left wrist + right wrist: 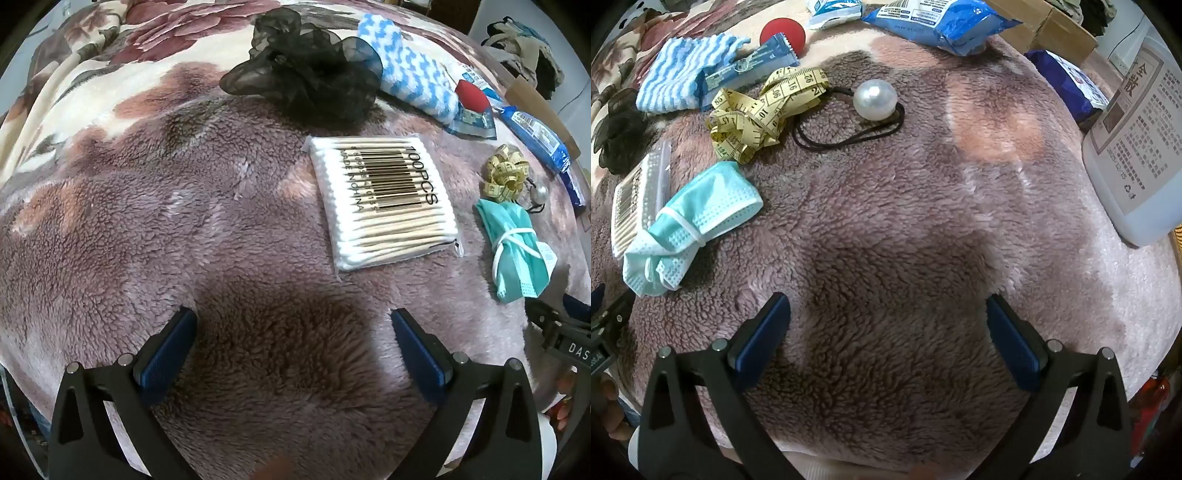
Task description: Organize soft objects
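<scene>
Soft items lie on a fleece floral blanket (147,221). A black sheer scrunchie (306,74), a blue-white striped cloth (410,77), a red sponge ball (472,98), a yellow tape measure (504,173), a folded teal face mask (513,247) and a pack of cotton swabs (384,203) show in the left wrist view. My left gripper (293,325) is open and empty, just short of the swab pack. My right gripper (888,310) is open and empty over bare blanket, with the mask (698,221), tape measure (764,110) and pearl hair tie (875,99) ahead to its left.
A large white plastic jug (1137,155) stands at the right. Blue wipe packets (938,22) and cardboard boxes (1052,29) lie at the far edge. A blue snack wrapper (750,70), the red ball (782,32) and the striped cloth (679,77) sit far left.
</scene>
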Motion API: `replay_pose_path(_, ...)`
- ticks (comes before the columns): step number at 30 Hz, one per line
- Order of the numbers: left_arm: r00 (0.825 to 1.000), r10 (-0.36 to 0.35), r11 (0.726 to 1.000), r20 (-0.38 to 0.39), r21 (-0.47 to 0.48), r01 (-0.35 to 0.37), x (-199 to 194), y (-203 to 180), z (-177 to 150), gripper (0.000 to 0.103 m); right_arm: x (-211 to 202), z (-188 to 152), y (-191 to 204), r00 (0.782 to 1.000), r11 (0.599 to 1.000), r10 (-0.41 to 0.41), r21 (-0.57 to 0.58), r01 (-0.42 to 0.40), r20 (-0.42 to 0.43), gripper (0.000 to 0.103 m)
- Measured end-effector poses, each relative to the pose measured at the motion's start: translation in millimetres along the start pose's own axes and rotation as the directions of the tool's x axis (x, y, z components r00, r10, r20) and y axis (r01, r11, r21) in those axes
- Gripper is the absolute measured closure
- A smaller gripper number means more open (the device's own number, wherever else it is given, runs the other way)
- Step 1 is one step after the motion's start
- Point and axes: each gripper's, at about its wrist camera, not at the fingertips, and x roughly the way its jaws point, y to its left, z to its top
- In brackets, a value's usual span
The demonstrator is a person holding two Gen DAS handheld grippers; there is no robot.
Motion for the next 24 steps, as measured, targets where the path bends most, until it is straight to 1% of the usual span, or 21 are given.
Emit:
replay_pose_path(3,1.0,-0.005,1.0,-0.001,-0.004,0.005,1,2,0,0.0,0,0,0,1.0,1.0,-0.001,0.0,0.001,0.002,0.0)
replay_pose_path(5,1.0,-0.022,1.0,-0.001,-0.014,0.022,1,5,0,0.0,0,0,0,1.0,1.0,-0.001,0.0,0.001,0.002,0.0)
replay_pose_path(9,0.999,-0.038,0.999,0.001,-0.022,0.038,5,18,-5,0.0,0,0,0,1.0,1.0,0.001,0.0,-0.001,0.003,0.0)
replay_pose_path(11,0.999,-0.031,0.999,-0.006,-0.018,0.031,6,20,-3,0.0,0,0,0,1.0,1.0,0.001,0.0,-0.001,0.003,0.0)
replay_pose_path(13,1.0,-0.006,1.0,-0.011,-0.009,0.006,7,8,0,0.0,0,0,0,1.0,1.0,0.001,0.0,-0.001,0.003,0.0)
replay_pose_path(24,1.0,0.001,1.0,-0.015,-0.004,-0.001,10,4,2,0.0,0,0,0,1.0,1.0,0.003,0.001,-0.003,0.004,0.0)
